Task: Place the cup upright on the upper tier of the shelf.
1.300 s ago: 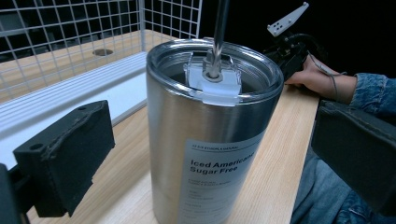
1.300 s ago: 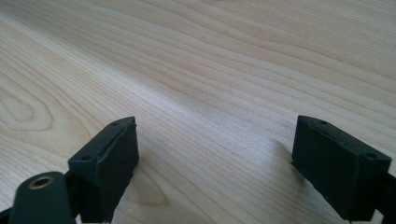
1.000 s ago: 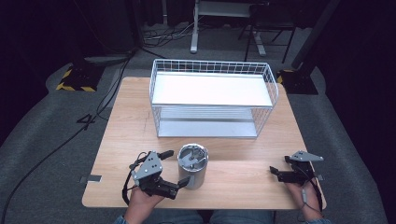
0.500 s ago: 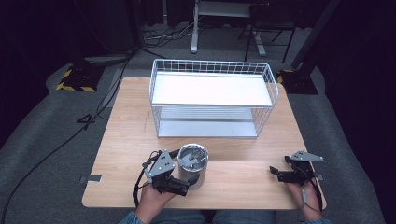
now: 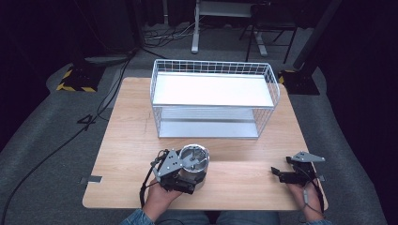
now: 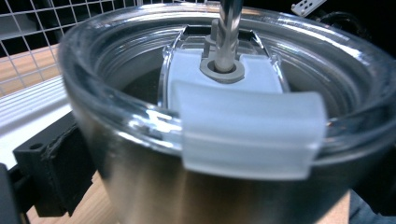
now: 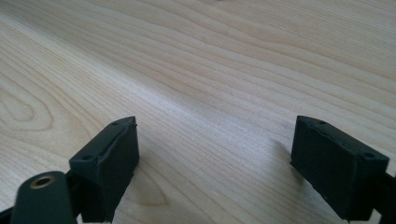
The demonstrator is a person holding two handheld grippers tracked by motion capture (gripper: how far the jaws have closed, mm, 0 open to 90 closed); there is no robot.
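Observation:
A steel tumbler (image 5: 194, 161) with a clear lid and a straw stands near the table's front edge, left of centre. My left gripper (image 5: 187, 174) reaches around it from the left, one jaw on each side of its wall. In the left gripper view the tumbler (image 6: 140, 186) is very close, and a black jaw lies beside its left wall. The lid's white tab (image 6: 247, 135) and the straw (image 6: 229, 28) face the camera. My right gripper (image 5: 278, 172) rests open on the table at the front right. Bare wood lies between the jaws of that same right gripper (image 7: 215, 154).
A white wire rack (image 5: 213, 101) with two shelves stands across the back half of the wooden table (image 5: 126, 136). Bare wood lies between the tumbler and my right gripper. Dark floor with cables and stand legs surrounds the table.
My left gripper has moved right, from beside the tumbler to around it. The tumbler and my right gripper have stayed where they were.

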